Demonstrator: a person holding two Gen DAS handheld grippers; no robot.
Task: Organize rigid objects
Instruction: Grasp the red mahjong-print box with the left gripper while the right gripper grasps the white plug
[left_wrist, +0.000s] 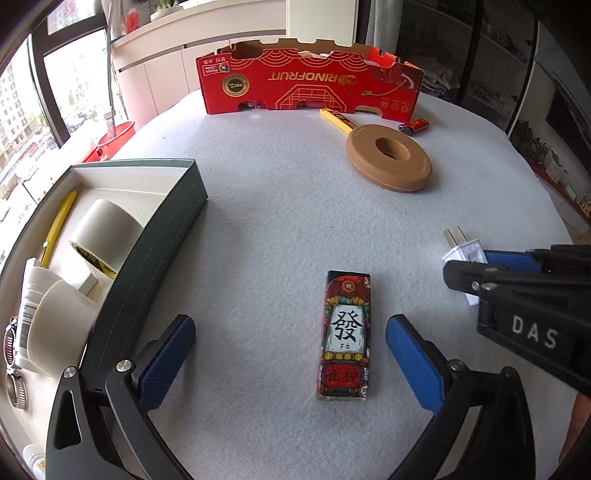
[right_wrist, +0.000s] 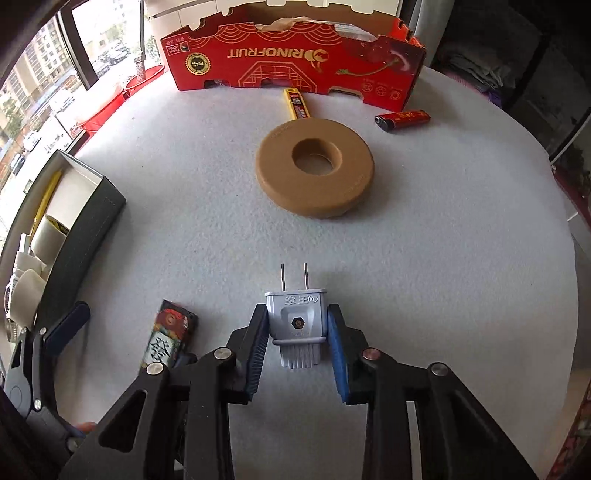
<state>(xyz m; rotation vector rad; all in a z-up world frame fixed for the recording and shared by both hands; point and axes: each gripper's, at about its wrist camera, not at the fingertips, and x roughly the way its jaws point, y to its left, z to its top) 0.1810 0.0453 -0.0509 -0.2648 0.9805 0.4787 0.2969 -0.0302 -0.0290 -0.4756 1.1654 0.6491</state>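
Grey box (left_wrist: 162, 236): left on the counter (left_wrist: 277, 221), open; holds 2 tape rolls (left_wrist: 107, 232), a yellow stick, a white bottle, hose clamps.
Red carton (right_wrist: 295, 59): far edge, contents unclear.
Plug (right_wrist: 295, 321): flat, right of the tile, prongs pointing far.
Right claw (right_wrist: 297, 332): pads pressed on the plug's 2 sides.
Mahjong tile (left_wrist: 347, 336): long axis near-to-far, between the fingers.
Left claw (left_wrist: 291, 354): wide open, touching nothing.

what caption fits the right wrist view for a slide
Right gripper shut on a white plug lying on the grey felt table.
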